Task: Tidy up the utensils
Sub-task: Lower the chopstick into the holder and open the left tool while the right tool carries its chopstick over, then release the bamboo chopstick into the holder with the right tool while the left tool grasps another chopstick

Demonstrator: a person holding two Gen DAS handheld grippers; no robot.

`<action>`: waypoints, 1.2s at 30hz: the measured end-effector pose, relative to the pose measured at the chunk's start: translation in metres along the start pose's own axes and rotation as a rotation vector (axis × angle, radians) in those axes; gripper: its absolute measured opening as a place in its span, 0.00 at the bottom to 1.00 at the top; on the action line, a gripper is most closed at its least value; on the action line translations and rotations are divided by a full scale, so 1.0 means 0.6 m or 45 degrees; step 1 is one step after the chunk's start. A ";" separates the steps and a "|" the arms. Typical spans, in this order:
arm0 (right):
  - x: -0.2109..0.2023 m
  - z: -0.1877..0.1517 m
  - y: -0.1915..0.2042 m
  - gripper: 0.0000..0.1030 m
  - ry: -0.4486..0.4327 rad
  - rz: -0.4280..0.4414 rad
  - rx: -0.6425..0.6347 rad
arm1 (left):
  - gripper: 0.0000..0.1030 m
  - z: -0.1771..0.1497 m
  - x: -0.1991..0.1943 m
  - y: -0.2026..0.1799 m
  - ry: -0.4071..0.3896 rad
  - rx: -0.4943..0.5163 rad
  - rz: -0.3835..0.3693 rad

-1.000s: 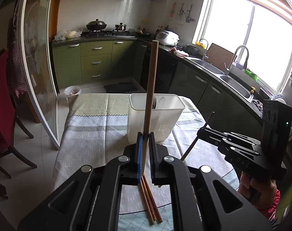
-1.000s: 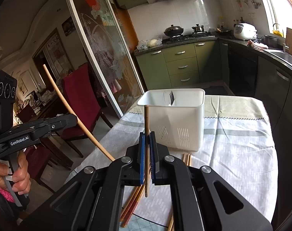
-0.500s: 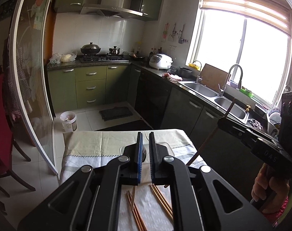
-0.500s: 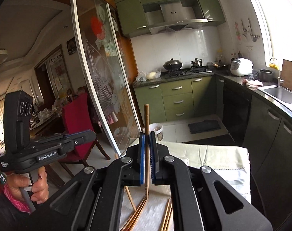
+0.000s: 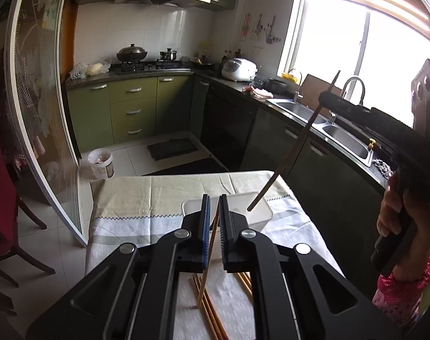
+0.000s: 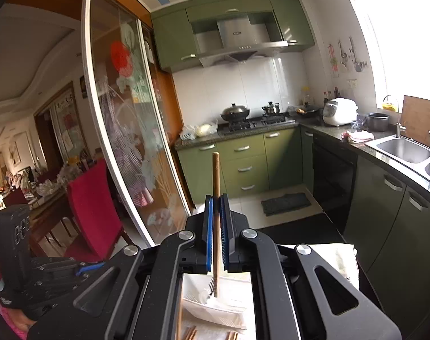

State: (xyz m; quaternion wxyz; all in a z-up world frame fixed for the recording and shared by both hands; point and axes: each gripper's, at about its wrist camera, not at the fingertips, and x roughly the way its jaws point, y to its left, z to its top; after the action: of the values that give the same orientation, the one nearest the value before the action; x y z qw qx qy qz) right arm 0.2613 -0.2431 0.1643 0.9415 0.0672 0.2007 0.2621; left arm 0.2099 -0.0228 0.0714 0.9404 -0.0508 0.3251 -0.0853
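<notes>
The left gripper, a black two-finger tool with blue pads, is clenched on a slim pale wooden chopstick that runs down between its fingers to a lower tip just above the tablecloth. Directly beyond those fingers stands the white rectangular plastic utensil holder on the table with the pale green and grey patterned cloth, and more brown wooden chopsticks lie loose on the near part of the cloth below the gripper. At the right of the left wrist view, the right gripper is held high by a hand with a pink patterned sleeve, and it grasps a dark brown wooden chopstick that slants down and to the left, its lower tip hanging over the right part of the holder's open top. In the right wrist view the same gripper pinches that chopstick upright between its blue pads, with the holder below it and a fork's tines showing inside. The far background is a kitchen with green cabinets and a steel double sink on the right under a bright window.
</notes>
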 end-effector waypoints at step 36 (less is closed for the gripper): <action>-0.010 -0.170 -0.059 0.15 0.162 0.019 -0.011 | 0.09 -0.153 0.219 -0.027 0.213 0.252 0.010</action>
State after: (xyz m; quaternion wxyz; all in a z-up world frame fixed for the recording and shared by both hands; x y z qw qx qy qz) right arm 0.2311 -0.2742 0.0653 0.9251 0.0480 0.2587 0.2738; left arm 0.2526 -0.0677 -0.0770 0.9108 0.0509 0.3925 -0.1170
